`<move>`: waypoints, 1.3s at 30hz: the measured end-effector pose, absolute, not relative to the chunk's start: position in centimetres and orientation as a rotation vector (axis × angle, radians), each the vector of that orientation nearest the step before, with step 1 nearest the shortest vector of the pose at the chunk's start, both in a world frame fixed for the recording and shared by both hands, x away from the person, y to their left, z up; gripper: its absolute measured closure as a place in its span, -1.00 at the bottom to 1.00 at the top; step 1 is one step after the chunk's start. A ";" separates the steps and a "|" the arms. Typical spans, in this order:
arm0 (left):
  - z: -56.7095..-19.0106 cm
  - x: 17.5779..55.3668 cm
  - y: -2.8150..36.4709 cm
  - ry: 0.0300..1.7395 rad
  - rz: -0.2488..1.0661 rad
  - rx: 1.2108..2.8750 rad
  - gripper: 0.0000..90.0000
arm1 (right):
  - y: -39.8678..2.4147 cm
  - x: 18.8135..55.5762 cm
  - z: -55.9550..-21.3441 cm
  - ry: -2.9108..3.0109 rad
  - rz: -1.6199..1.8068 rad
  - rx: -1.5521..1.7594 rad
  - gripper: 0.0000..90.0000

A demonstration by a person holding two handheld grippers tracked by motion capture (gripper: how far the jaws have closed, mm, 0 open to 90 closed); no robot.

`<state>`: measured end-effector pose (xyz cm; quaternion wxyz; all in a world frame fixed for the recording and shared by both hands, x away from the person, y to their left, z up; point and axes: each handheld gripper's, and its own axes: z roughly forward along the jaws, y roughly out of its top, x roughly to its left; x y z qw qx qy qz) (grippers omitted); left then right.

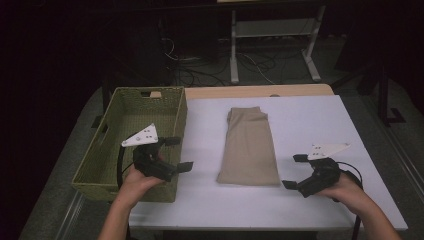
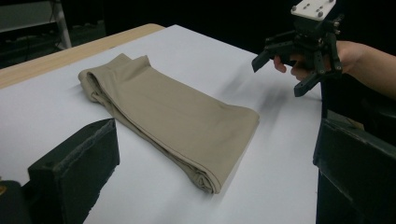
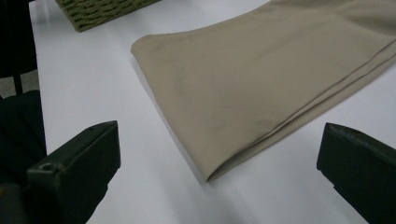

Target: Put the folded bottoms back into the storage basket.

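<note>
We are holding the left gripper (image 1: pixel 176 153) and right gripper (image 1: pixel 295 171), fingers spread, either side of the folded trousers (image 1: pixel 248 147), positioning to grasp both edges.

High view: above near edge, facing forward-down, far.
Gripper views: low, close.
Shared: cloth (image 1: pixel 248 148) on table (image 1: pixel 310 125).
</note>
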<state>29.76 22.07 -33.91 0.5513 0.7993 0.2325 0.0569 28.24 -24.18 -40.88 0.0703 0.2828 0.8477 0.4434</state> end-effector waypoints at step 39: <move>-33.9 29.8 21.9 0.551 0.141 1.898 -0.98 | -21.2 28.7 -41.3 2.622 1.326 0.782 -0.74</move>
